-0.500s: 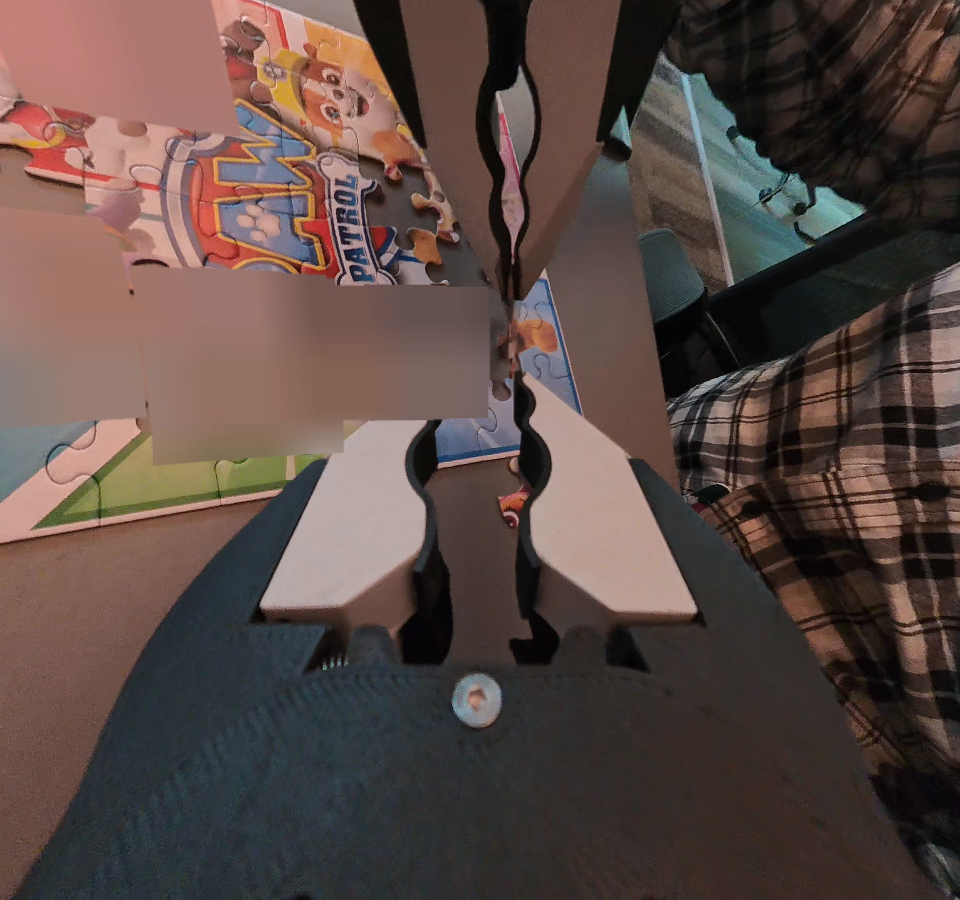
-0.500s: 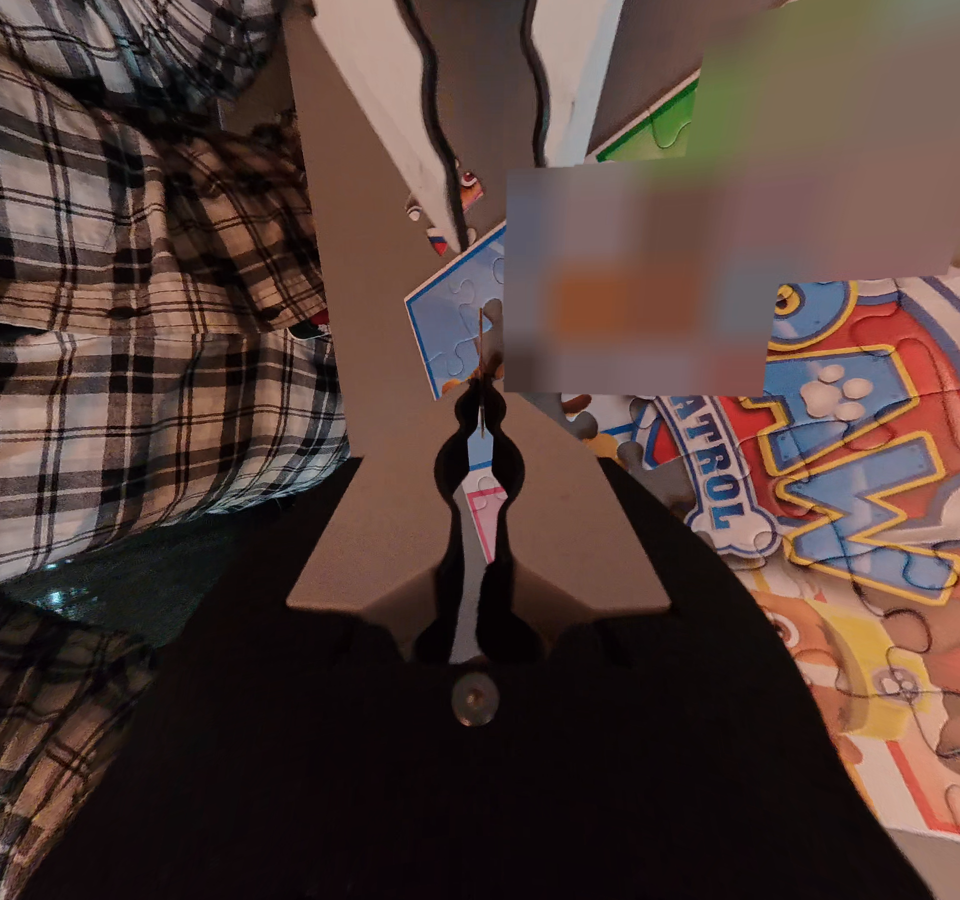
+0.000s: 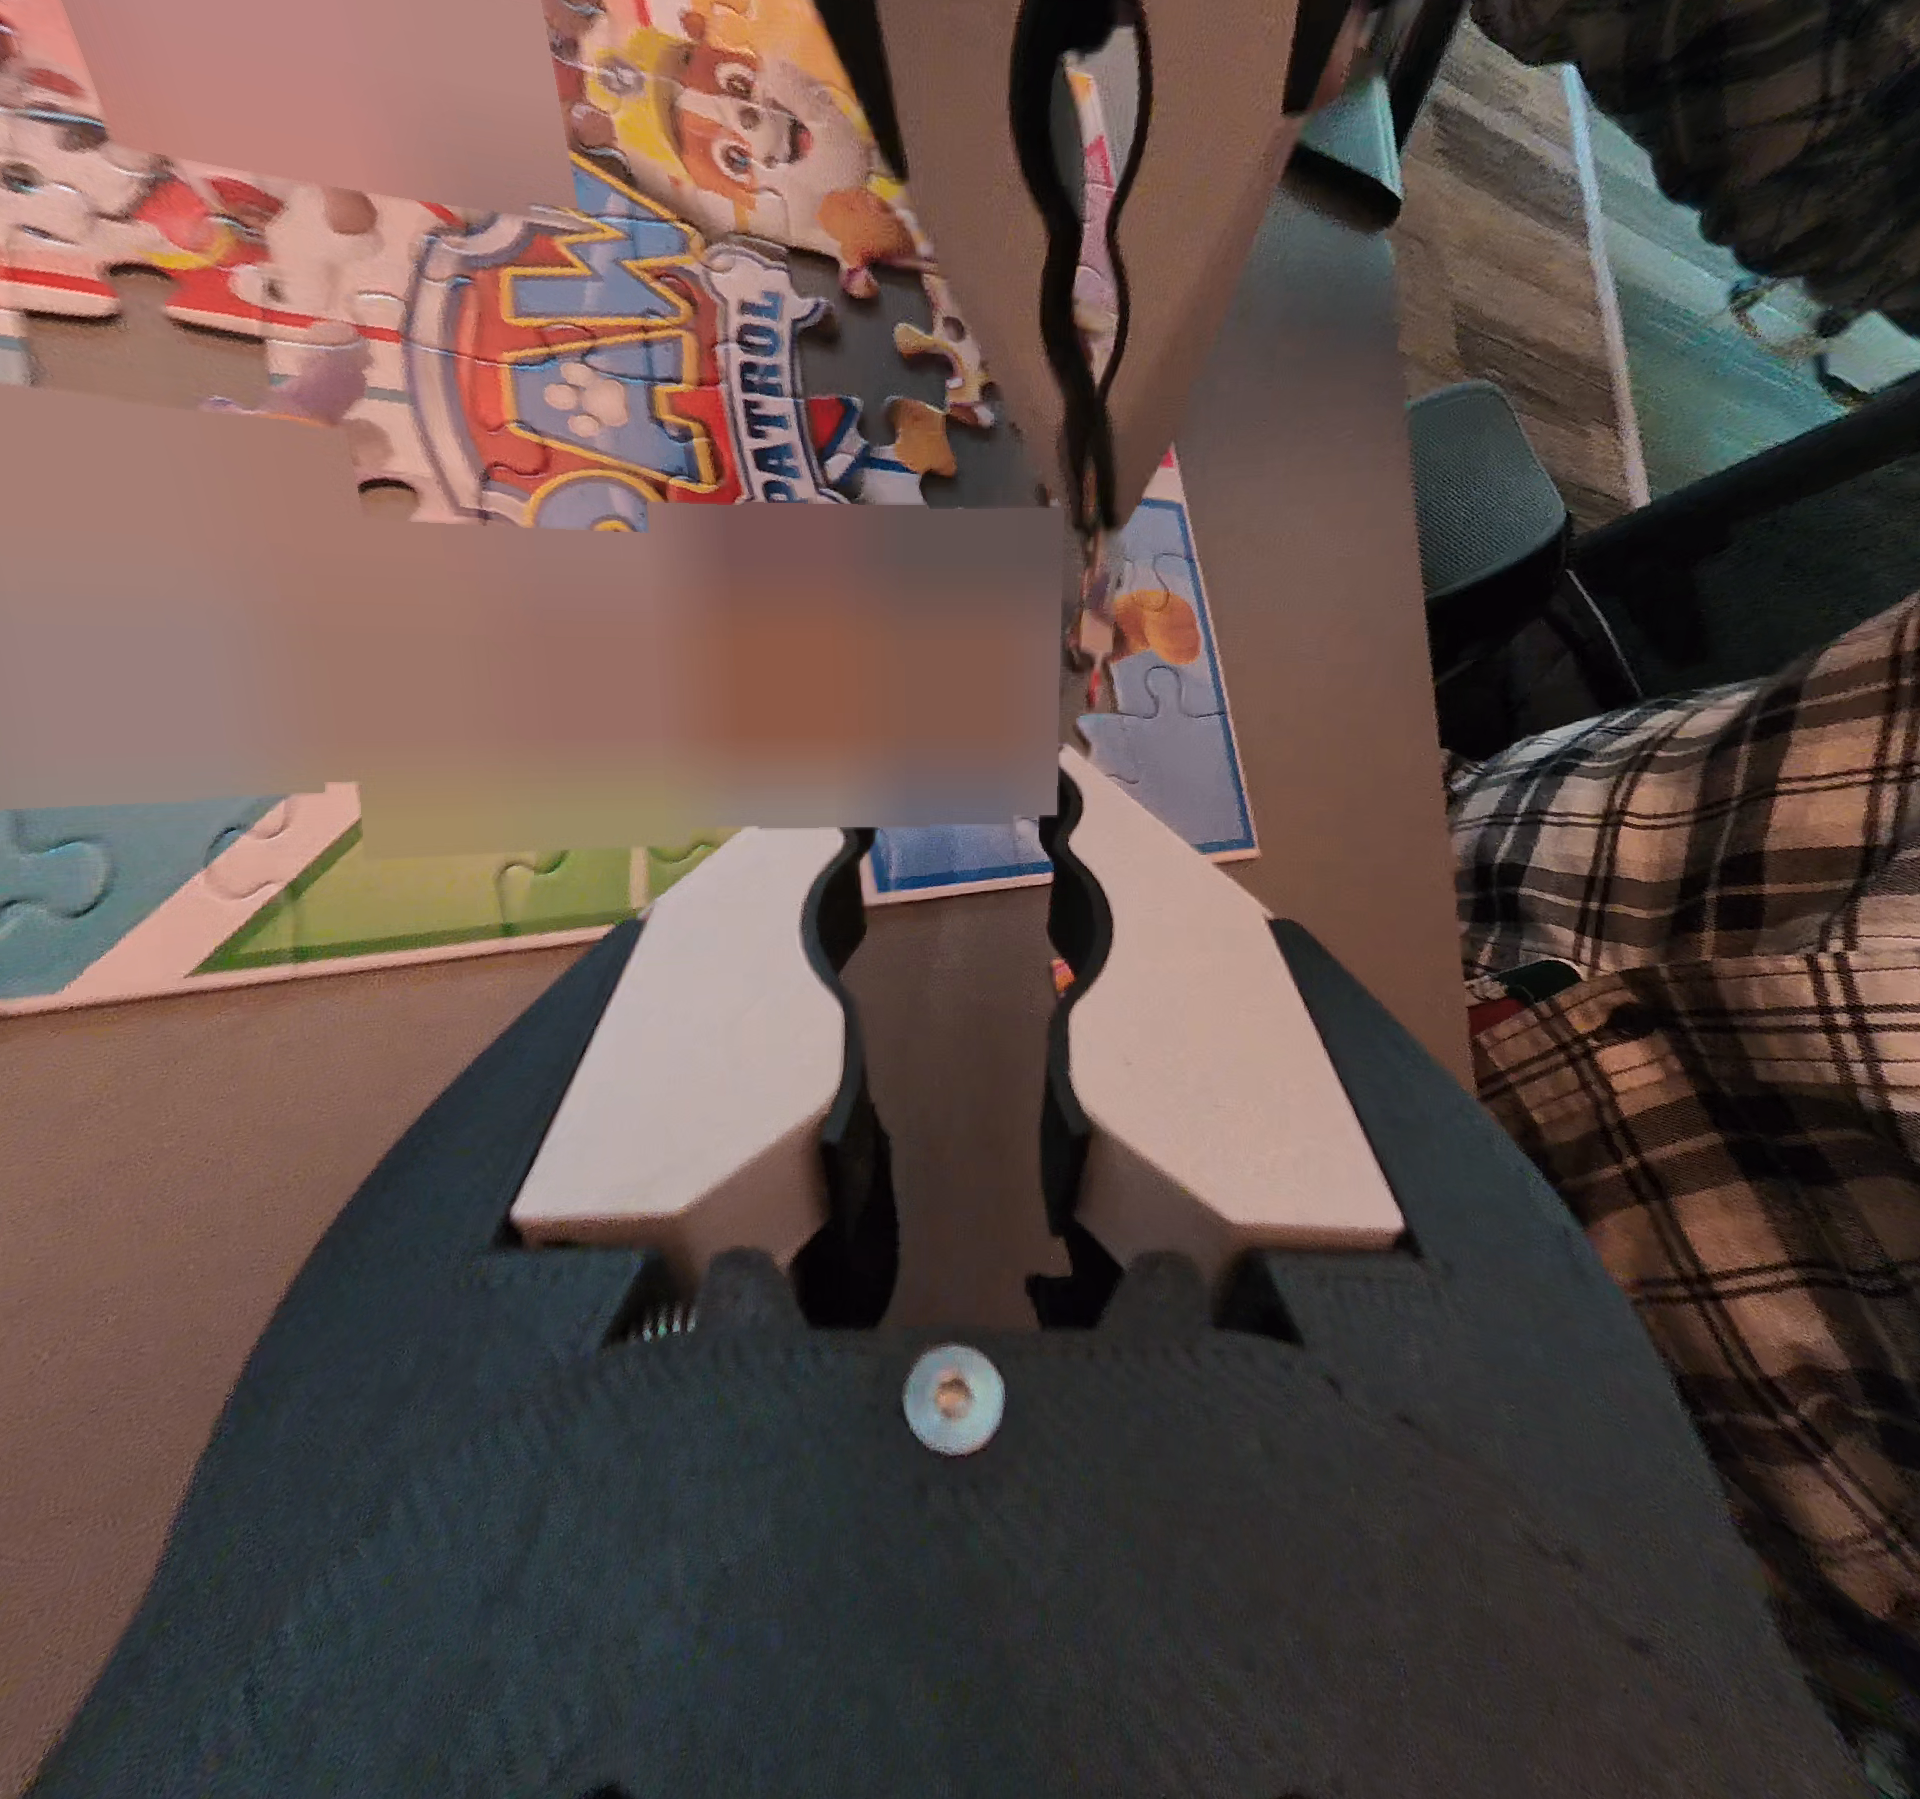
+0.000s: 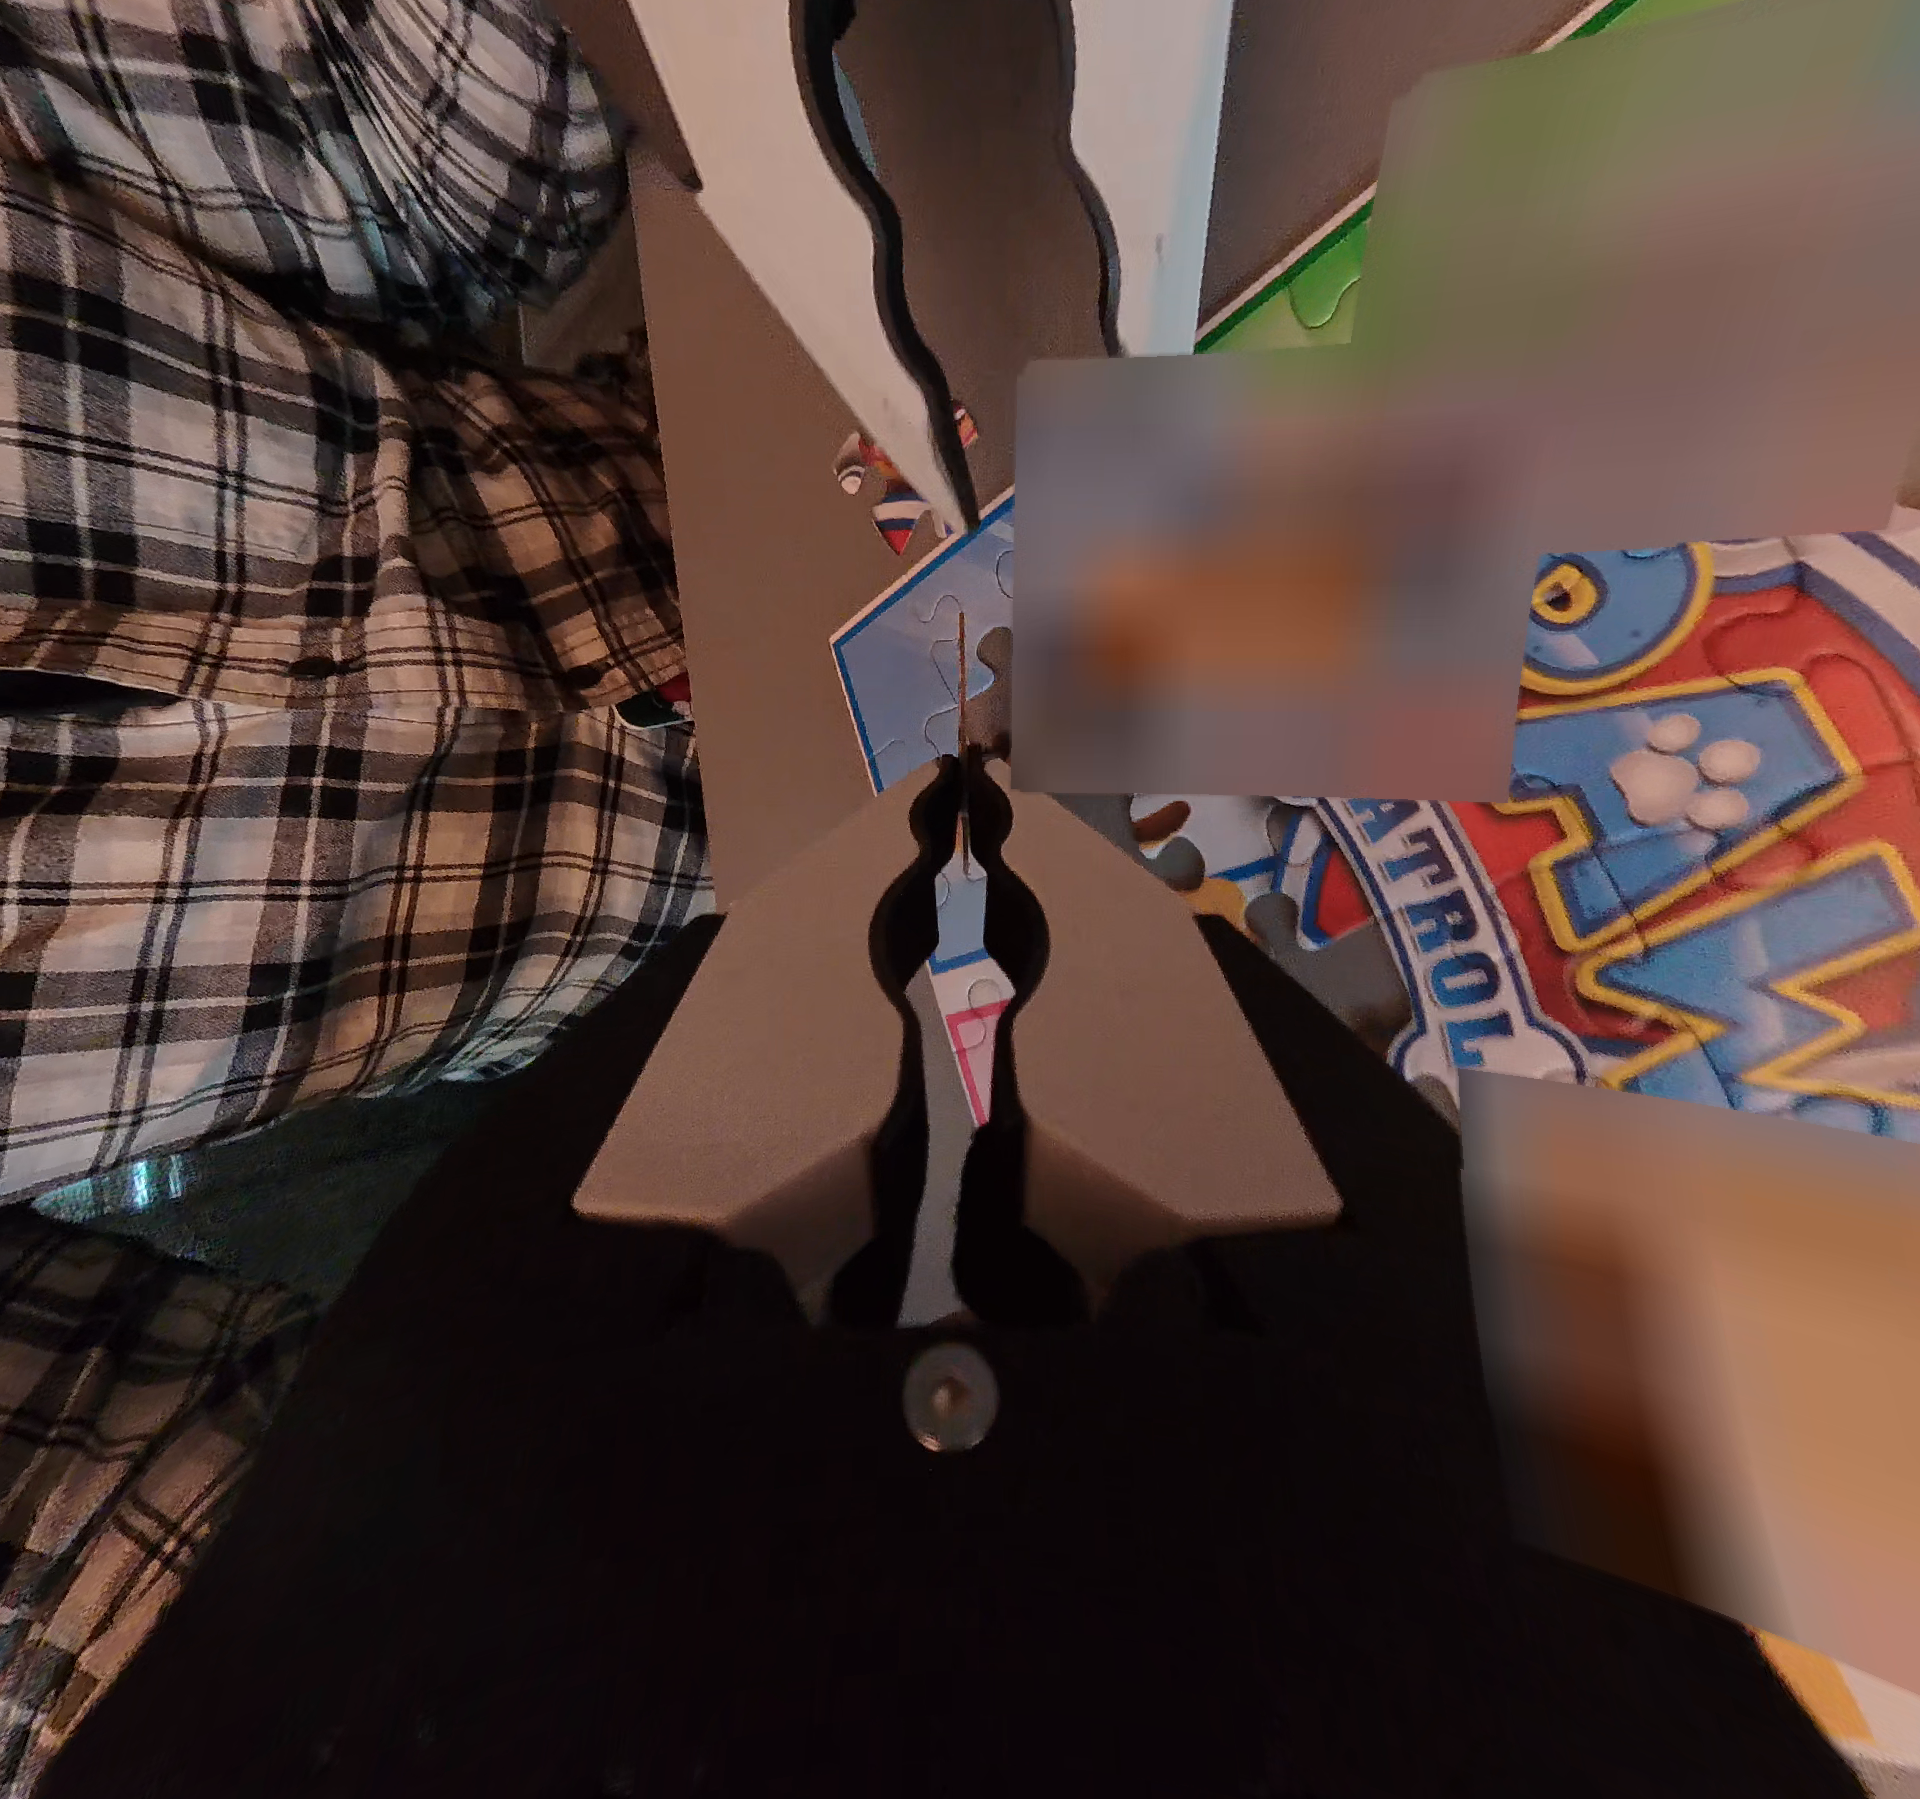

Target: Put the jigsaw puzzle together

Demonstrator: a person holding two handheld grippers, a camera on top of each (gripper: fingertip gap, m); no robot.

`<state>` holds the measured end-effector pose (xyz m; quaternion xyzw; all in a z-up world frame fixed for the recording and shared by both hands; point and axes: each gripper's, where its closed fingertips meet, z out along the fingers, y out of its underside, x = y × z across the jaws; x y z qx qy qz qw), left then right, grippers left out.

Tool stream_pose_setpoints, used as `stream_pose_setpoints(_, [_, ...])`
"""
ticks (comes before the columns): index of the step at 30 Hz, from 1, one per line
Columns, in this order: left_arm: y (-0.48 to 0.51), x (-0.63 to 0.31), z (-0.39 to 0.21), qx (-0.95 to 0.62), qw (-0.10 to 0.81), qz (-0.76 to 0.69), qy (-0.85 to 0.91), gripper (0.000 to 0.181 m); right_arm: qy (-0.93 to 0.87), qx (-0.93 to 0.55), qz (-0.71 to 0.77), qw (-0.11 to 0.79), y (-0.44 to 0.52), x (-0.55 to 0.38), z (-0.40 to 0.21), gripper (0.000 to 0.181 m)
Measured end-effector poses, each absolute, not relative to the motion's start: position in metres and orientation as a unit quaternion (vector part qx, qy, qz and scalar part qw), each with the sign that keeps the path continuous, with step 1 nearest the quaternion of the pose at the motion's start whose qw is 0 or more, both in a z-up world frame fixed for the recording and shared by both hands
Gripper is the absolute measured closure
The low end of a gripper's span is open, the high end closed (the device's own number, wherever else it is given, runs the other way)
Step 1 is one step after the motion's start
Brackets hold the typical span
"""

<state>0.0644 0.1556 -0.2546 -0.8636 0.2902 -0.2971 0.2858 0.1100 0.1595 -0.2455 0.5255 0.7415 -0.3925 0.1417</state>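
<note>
A colourful, partly assembled jigsaw puzzle (image 3: 582, 367) lies on a brown table (image 3: 260, 1178); it also shows in the right wrist view (image 4: 1714, 814). A hole of missing pieces (image 3: 873, 367) lies near its right side. My right gripper (image 4: 961, 762) is shut on a puzzle piece (image 4: 961, 679), held edge-on above the puzzle's blue corner (image 4: 904, 669). In the left wrist view the right gripper (image 3: 1091, 513) comes down from the top with the piece (image 3: 1091, 606) hanging from it. My left gripper (image 3: 956, 814) is open and empty, its tips just short of that piece.
A small loose piece (image 4: 883, 502) lies on the table beside the blue corner, under the left gripper (image 4: 1029, 409). A person in a plaid shirt (image 3: 1683, 970) sits at the table edge. A dark chair (image 3: 1475, 502) stands beyond it. Blurred patches cover parts of the puzzle. The left gripper's tips are roughly 5 centimetres from the right gripper's.
Little has changed. Both views have shifted slightly. The right gripper still grips the piece and the left gripper stays open.
</note>
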Motion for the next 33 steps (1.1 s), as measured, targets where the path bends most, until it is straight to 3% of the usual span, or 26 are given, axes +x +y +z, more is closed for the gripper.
stream_pose_setpoints(11, [0.152,0.025,-0.261,-0.883,0.314,-0.234,0.26,0.144,0.69,0.582,-0.43,0.034,0.228,0.108,-0.216,0.181])
stream_pose_setpoints(20, [0.122,0.024,-0.261,-0.874,0.301,-0.245,0.292,0.141,0.627,0.65,-0.43,0.017,0.28,0.131,-0.233,0.181])
stream_pose_setpoints(33, [0.125,0.034,-0.258,-0.862,0.328,-0.232,0.308,0.144,0.532,0.694,-0.484,-0.05,0.305,0.066,-0.24,0.181])
